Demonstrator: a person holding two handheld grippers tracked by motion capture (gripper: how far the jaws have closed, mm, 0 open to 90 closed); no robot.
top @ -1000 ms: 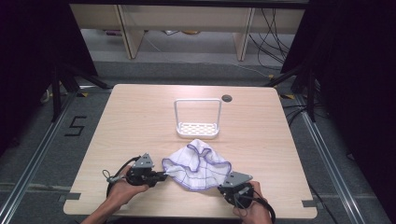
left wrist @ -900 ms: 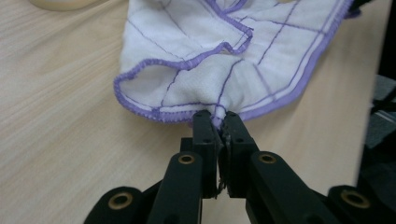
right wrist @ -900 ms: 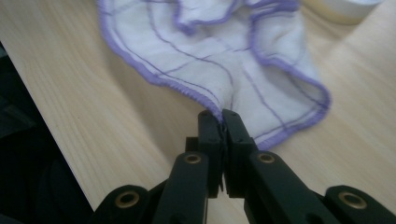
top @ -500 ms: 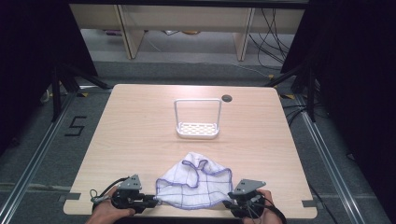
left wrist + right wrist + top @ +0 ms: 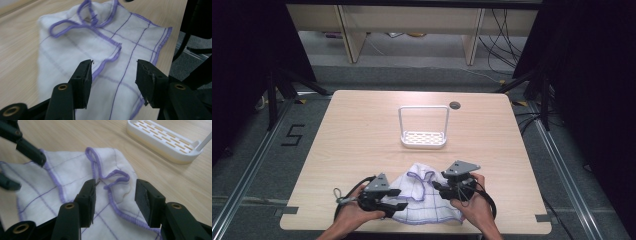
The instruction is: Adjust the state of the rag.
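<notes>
Cloth [image 5: 424, 197], white with purple grid lines and purple hem, is seen lying crumpled on the wooden surface [image 5: 362, 130] near its front edge, between the two tools. The left hand-held gripper [image 5: 398, 205] is placed at the cloth's left border, the right hand-held gripper [image 5: 437, 187] at its right border.

Change noted: a second ago both tools were clamped on the cloth; the jaws of both have just been opening and are now spread. In the left gripper view fabric [image 5: 105, 57] lies below and beyond the parted jaws, not pinched; likewise in the right gripper view, where a ruffled hem [image 5: 112, 180] lies between the jaws, untouched. The cloth has been drawn nearer the front edge than before and let go. Judged: one pull or spread is finished, and a fresh grasp is needed.

A white slotted rack [image 5: 423, 137] stands well beyond both tools. Contact of the jaw undersides with the fabric cannot be made out.
</notes>
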